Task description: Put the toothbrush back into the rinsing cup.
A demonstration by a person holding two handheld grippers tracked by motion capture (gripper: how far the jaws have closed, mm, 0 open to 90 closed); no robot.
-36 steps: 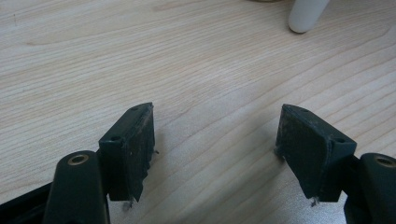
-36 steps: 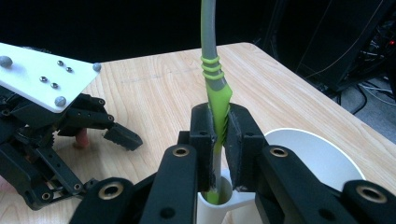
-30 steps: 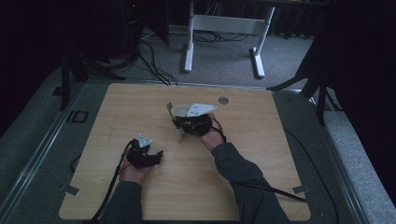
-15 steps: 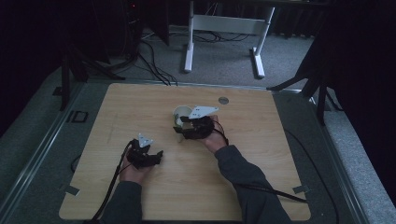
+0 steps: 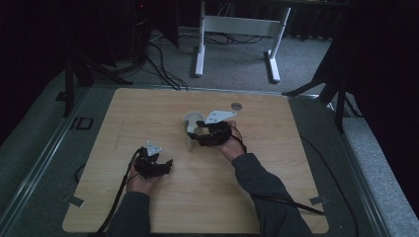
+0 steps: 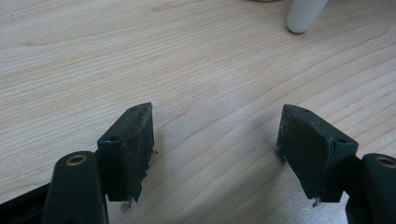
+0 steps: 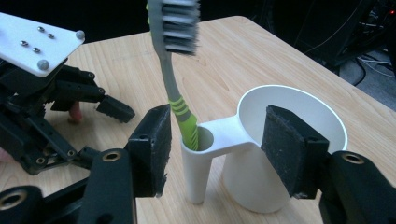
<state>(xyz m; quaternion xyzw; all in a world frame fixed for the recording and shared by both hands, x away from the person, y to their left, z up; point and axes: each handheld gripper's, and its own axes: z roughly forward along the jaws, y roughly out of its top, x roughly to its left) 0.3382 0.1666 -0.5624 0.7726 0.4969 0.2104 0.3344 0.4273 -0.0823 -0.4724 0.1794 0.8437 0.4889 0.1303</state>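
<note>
- Pale wood-grain is what I see under everything: the light wooden tabletop runs across the high view, with grey carpet around it.
- On my left, the left gripper sits low near the front of the table, held in the person's left hand; its black cable trails back toward the table's near edge.
- In the left gripper view its two black jaws stand wide apart over bare wood, nothing between them, and the foot of the white cup's side tube shows at the top edge.
- Toward the middle, I see the white plastic cup with a side tube holder standing upright on the table.
- A grey toothbrush with a green grip stands in that tube, bristle head up.
- On my right, the right gripper is just beside the cup; in the right gripper view its jaws are spread, flanking the tube and cup without touching them that I can tell.
</note>
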